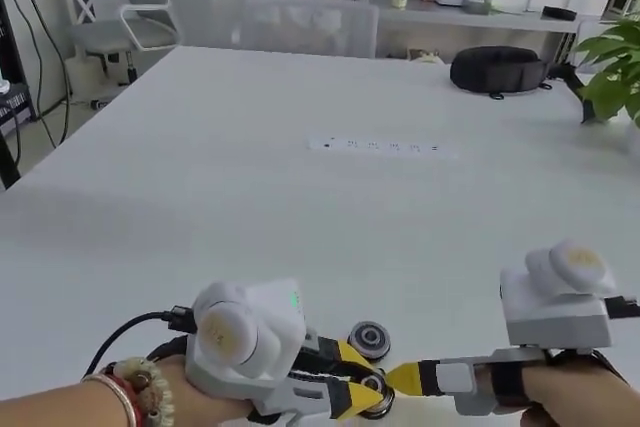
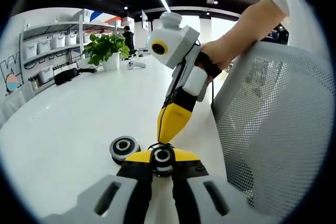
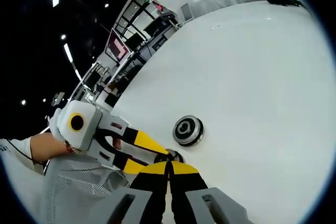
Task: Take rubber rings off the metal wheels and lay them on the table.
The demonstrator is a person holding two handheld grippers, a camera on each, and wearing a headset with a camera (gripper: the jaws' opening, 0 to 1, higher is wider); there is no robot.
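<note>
Left tool [image 2: 163, 156] clenched on black-ringed silver metal wheel [image 2: 162, 162], lower centre; right tool [image 3: 169, 164] pinched shut at its rim; 2nd wheel [image 3: 188, 130] beside.

Near the front edge of the table [image 1: 300, 207], a wheel [image 2: 162, 160] sits between the jaws of the left gripper [image 2: 162, 155]. The right gripper [image 3: 170, 163] meets it from the right, perhaps touching. A second wheel [image 1: 369, 339] lies just behind.

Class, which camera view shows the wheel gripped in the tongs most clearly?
The left gripper view: the held wheel faces the camera, between the left tongs. The head view catches its edge at the bottom; the right gripper view has it mostly hidden behind the right tongs.
</note>
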